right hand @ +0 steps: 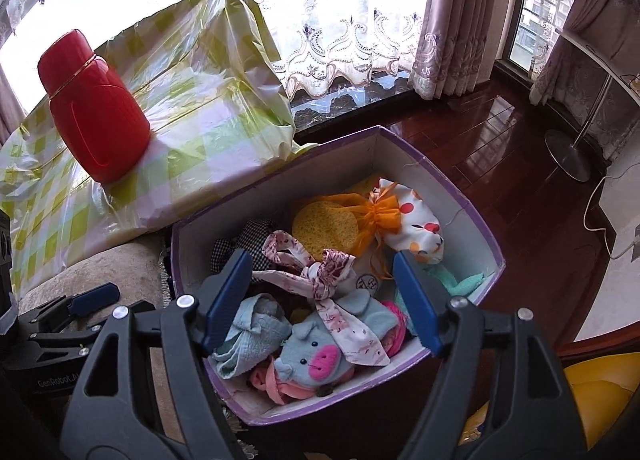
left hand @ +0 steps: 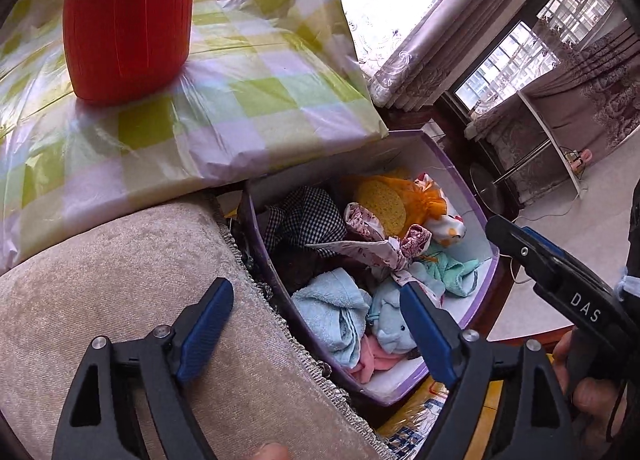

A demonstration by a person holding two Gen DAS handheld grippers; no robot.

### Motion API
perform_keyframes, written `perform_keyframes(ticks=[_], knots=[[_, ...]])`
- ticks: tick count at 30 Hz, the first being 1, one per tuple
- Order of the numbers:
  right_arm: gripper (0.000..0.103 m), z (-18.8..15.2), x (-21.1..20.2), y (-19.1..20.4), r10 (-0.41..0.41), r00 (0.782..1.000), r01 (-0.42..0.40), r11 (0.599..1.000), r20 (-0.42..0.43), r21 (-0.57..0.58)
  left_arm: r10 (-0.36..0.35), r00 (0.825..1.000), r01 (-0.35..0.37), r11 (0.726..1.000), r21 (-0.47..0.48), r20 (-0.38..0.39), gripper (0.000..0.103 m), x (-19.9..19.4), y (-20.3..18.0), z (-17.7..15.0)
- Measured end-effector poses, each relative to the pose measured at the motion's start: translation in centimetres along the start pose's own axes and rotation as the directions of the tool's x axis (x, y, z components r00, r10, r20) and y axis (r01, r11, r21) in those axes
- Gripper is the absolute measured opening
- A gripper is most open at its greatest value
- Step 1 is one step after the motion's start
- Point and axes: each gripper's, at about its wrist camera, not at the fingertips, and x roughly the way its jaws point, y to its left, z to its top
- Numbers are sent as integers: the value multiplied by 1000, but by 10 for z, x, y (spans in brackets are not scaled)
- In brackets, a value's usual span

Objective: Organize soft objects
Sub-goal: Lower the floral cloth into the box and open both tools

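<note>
Soft things: a heap of cloths and toys lies inside the purple-rimmed box (right hand: pixel 472 215), among them a blue towel (right hand: pixel 256 324), a grey pig toy (right hand: pixel 316 356), a floral fabric tie (right hand: pixel 328 276), a yellow sponge (right hand: pixel 324 227) in an orange mesh bag (right hand: pixel 376 211), a spotted cloth (right hand: pixel 416 227) and a mint cloth (right hand: pixel 456 280).
Right tongs (right hand: pixel 320 304): jaws stand wide apart and grip nothing; they hang above the near half of the box, and the pig toy and floral tie lie directly below and between the two blue pads.
Left tongs (left hand: pixel 316 324): also wide open and empty; they straddle the left wall of the box, one pad over the beige cushion (left hand: pixel 120 300), the other over the towels inside.
Nearer hand: the right tongs sit squarely over the heap, so I judge them nearer to anything in the box.
Long axis: the floral tie runs from the far left to the near right, across the right tongs' gap at a slant.
Task state: everything soft in view appears already in the box; no soft item shows outside it.
Surface: the box sits beside the beige cushion; a checked plastic-wrapped bundle (right hand: pixel 200 107) lies behind, carrying a red bottle (right hand: pixel 96 119).
Room: dark polished wooden floor (right hand: pixel 480 131), lace curtains (right hand: pixel 340 39) at a bright window, a metal stand (right hand: pixel 568 155) on the far right.
</note>
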Motion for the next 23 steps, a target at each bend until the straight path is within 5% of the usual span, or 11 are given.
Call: perform_keyframes(ticks=[23], knots=[[76,-3,5,-3,-8,1000,8,1000,-17,9,2,999,1,997,76,-34,103,12,-13,2]])
